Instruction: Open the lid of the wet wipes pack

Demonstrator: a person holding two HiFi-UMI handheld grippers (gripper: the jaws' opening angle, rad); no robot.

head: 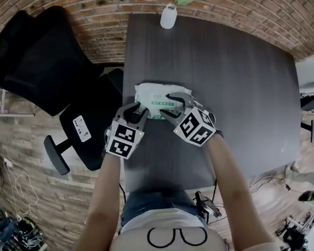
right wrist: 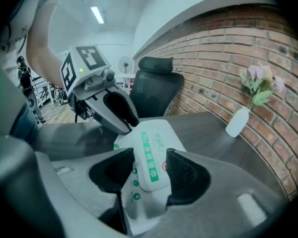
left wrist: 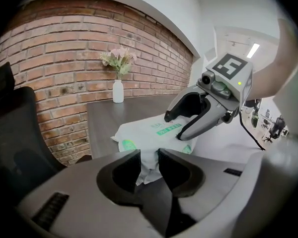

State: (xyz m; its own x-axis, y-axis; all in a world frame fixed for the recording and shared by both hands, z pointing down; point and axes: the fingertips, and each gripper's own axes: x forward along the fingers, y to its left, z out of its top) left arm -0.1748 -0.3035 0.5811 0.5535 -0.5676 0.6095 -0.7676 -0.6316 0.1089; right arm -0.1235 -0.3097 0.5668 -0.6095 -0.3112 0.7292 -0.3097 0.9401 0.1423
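A white wet wipes pack with green print lies on the dark table near its left edge. My left gripper is at the pack's near left end. In the left gripper view its jaws stand close together with the pack's crumpled end seam pinched in the narrow gap. My right gripper hovers over the pack's top. In the right gripper view its jaws stand apart on either side of the white lid flap, whose green strip runs between them. No lifted lid edge is visible.
A white vase with flowers stands at the table's far edge against the brick wall. A black office chair sits left of the table, close to the pack's side. The table's left edge runs just beside my left gripper.
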